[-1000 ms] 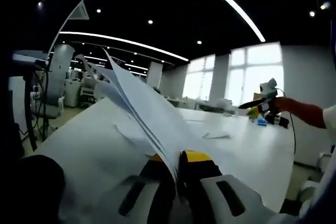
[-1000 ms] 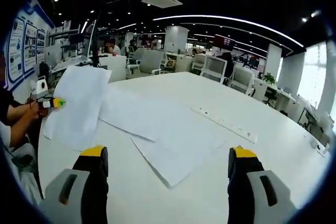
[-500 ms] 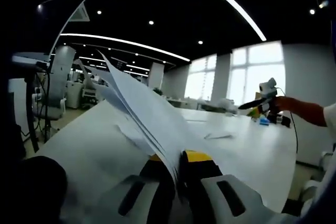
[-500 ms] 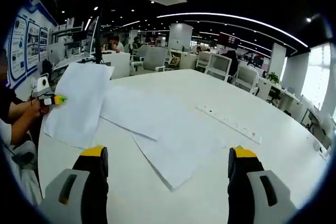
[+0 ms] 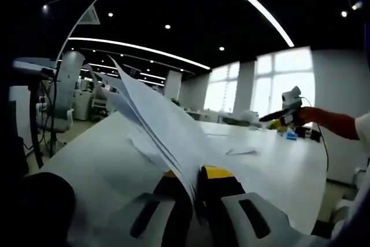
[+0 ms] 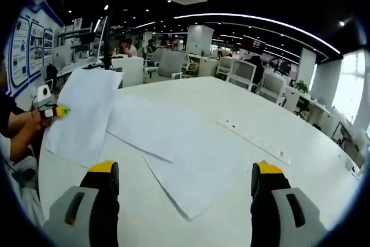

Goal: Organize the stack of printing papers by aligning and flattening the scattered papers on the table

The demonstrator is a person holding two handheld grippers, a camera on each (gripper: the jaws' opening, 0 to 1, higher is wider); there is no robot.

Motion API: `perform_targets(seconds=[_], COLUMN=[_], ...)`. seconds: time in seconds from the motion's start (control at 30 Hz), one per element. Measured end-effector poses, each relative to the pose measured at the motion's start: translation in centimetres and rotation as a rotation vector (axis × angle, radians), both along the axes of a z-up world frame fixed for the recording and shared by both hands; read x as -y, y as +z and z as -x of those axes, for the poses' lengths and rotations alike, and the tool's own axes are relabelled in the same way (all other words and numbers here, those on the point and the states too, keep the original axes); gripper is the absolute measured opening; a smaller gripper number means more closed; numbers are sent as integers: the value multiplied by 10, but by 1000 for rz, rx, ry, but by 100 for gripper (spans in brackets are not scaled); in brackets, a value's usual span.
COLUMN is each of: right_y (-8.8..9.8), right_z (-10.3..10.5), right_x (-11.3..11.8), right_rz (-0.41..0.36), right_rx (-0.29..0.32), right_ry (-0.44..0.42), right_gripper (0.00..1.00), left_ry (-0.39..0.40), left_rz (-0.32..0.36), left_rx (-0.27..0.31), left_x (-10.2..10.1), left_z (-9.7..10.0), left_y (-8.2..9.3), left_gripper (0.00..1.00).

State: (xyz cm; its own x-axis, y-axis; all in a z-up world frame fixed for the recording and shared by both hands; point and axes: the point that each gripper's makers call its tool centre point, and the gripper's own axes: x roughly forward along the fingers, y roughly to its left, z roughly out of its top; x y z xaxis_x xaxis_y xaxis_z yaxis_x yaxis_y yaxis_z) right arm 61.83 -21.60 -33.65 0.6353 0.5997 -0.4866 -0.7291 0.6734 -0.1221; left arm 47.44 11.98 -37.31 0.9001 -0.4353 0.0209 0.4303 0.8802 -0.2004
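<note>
My left gripper (image 5: 192, 179) is shut on a sheaf of white papers (image 5: 151, 121), held up edge-on and tilted above the white table (image 5: 277, 166). From the right gripper view the same sheaf (image 6: 84, 111) hangs at the table's left edge with the left gripper (image 6: 53, 110) pinching its side. More white sheets (image 6: 173, 143) lie flat and skewed on the table, overlapping, one corner pointing toward me. My right gripper (image 6: 184, 180) is open above the table, its yellow-tipped fingers (image 6: 104, 172) wide apart with nothing between them. The right gripper (image 5: 286, 108) also appears far off in the left gripper view, held by a hand.
A white power strip (image 6: 251, 138) lies on the table right of the flat sheets. Office chairs (image 6: 237, 74) and desks stand beyond the far edge. A small paper scrap (image 5: 240, 152) lies on the table. A person's arm (image 6: 17, 128) holds the left gripper.
Both views have shifted only slightly. The sheaf stays pinched in my left gripper, and my right gripper stays open.
</note>
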Motion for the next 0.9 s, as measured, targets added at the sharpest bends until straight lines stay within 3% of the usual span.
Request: perform_targets(seconds=[0.33,0.9], right_y=[5,-14], right_z=[-9,-22], right_x=[-9,-16], right_rz=[10,30], right_rx=[8,-22], right_ry=[16,31], right_gripper=[90,89], left_ry=[4,19], left_rz=[-3,-15], left_rx=[8,13], left_x=[1,2], left_z=[1,-3], left_y=[1,0], left_gripper=[9,10])
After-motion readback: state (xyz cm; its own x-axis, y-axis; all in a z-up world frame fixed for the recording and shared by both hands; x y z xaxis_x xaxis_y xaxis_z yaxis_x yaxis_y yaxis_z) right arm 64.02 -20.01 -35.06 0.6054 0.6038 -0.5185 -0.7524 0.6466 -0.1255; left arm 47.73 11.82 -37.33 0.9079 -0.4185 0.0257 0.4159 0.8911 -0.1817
